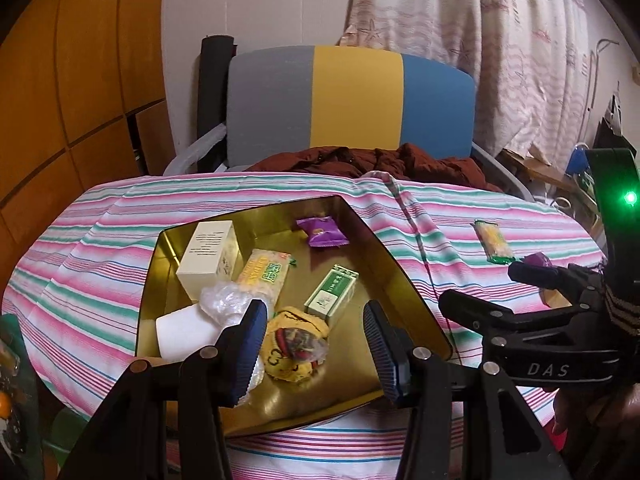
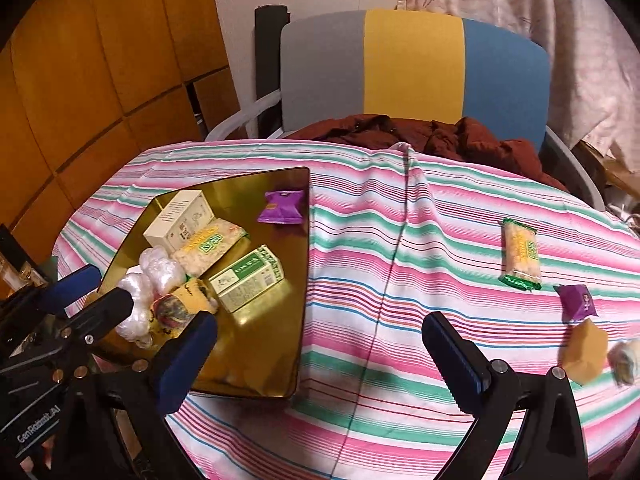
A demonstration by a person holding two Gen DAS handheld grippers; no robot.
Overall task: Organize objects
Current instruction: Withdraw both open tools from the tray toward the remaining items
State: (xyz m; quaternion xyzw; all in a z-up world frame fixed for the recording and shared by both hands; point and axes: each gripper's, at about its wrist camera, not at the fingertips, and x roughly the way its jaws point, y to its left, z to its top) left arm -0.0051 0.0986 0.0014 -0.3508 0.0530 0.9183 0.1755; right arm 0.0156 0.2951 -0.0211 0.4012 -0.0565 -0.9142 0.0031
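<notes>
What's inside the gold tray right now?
The gold tray holds a cream box, green box, purple packet, cracker pack, plastic wrap and a yellow pouch; anything beneath stays hidden.

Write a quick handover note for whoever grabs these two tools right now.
Left tool: open, empty, over the gold tray.
Right tool: open, empty, over the striped cloth.
Done, in tray: cream box, green box, rice cracker pack, purple packet, yellow pouch, plastic wrap.
Left on cloth: second cracker pack, purple wrapper, tan piece.
</notes>
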